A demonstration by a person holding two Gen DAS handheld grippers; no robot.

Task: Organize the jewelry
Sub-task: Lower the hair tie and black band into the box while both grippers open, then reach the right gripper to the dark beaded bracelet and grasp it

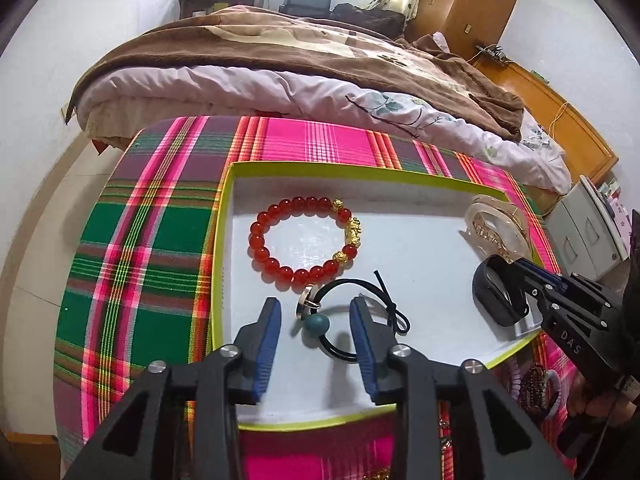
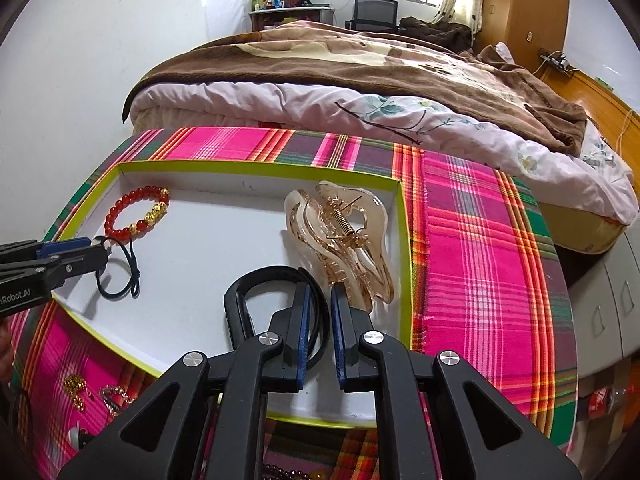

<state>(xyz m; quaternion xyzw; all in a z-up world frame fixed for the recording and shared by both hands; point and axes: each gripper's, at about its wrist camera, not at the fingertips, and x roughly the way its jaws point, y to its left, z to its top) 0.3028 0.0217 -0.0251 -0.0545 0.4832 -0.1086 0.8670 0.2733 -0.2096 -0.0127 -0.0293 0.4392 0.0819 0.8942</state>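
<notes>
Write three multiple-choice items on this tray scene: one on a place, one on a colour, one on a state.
1. Where does the red bead bracelet lie?
A. On the plaid cloth
B. Inside the tray, far left part
C. On the bed

2. What colour is the bead on the black hair tie?
A. Yellow
B. Red
C. Teal

3. How is the left gripper?
A. Open, its fingers either side of the bead
B. Shut on the bracelet
C. Shut on the hair claw

Key:
1. B: the red bead bracelet sits within the tray rim.
2. C: the bead on the black hair tie is teal.
3. A: the left gripper shows gaps beside the bead.
</notes>
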